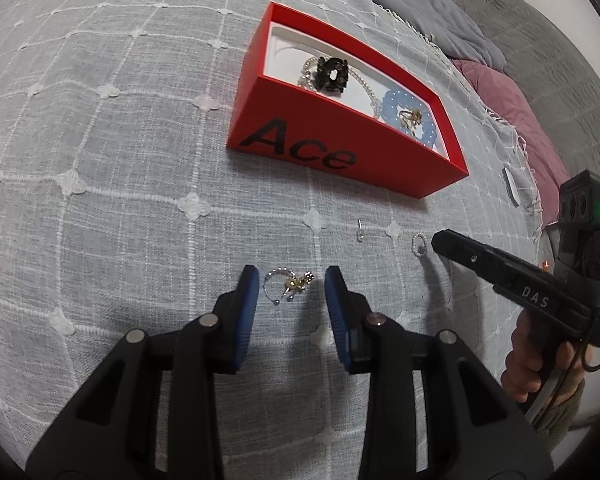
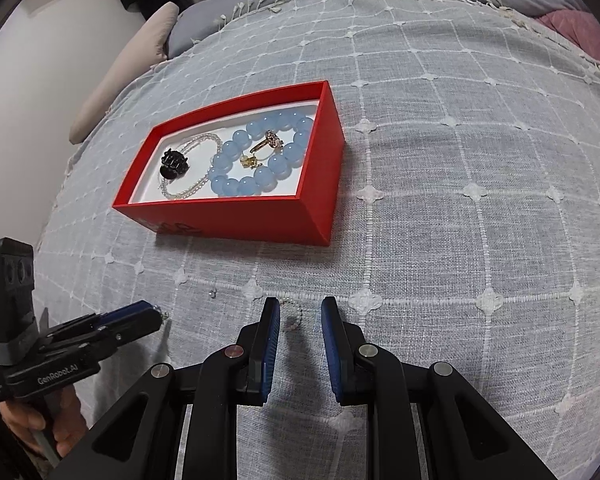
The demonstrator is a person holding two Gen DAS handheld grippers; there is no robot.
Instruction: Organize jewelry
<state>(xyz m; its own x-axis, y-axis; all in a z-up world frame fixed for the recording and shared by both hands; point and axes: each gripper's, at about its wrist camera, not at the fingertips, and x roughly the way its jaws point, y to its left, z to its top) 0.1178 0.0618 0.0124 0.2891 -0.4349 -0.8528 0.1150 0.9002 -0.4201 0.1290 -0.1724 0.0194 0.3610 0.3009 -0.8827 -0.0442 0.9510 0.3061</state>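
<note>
Jewelry pickup under way — two small pieces lie on the bed's cloth, on my side of the red box [image 1: 320, 148].
My left gripper [image 1: 291, 280] has jaws spread around the bow ring [image 1: 290, 286], untouched; my right gripper [image 2: 300, 316] brackets the bead ring [image 2: 294, 316], jaws likewise apart — next I close gently and carry each into the box.

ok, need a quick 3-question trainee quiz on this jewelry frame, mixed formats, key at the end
1. True or false: the blue bead bracelet lies outside the red box.
2. Which piece sits between the open left tongs? A) black hair claw B) beaded ring with gold bow C) blue bracelet
3. Fill in: the right tongs straddle a small pearl ____ on the blanket.

Key: 1 false, it lies inside. 2 B, the beaded ring with gold bow. 3 ring.
</note>
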